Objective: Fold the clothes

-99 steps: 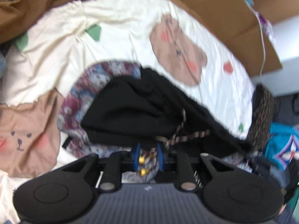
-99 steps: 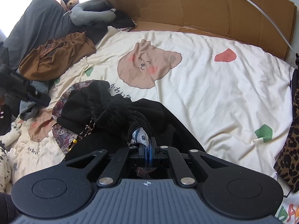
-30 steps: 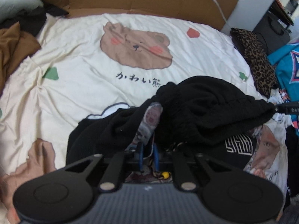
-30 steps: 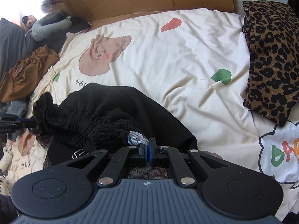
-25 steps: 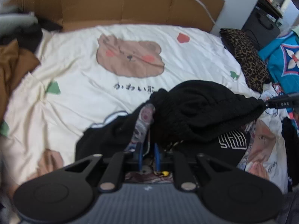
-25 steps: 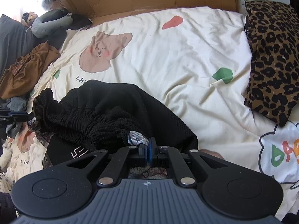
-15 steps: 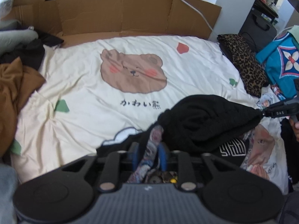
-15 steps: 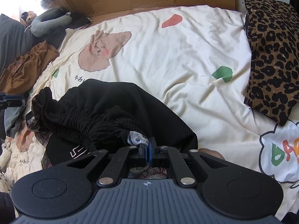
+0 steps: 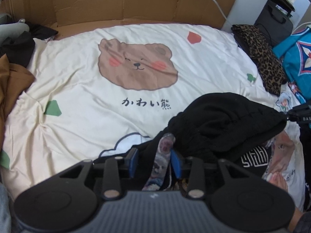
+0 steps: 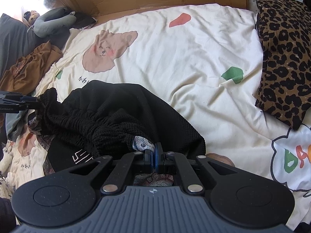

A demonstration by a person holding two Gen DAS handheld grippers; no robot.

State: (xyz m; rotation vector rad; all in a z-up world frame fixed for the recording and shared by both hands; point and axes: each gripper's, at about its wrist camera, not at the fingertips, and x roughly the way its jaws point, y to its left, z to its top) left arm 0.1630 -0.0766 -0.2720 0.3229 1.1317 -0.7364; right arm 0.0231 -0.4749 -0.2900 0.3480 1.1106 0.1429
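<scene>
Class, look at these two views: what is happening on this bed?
A person with a gripper in each hand is folding a black garment on a cream bedsheet printed with bears. The right gripper is shut on one edge of the garment, where a patterned lining shows. The left gripper is opening; a strip of the patterned lining hangs between its fingers. A leopard-print cloth lies at the bed's edge, and a brown garment lies off to the side.

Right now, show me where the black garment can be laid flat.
Widest bare patch: the cream bedspread around the bear print, bordered by the cardboard, the brown garment and the leopard cushion. Crowded: the near edge, where the black garment lies heaped on printed clothes.
</scene>
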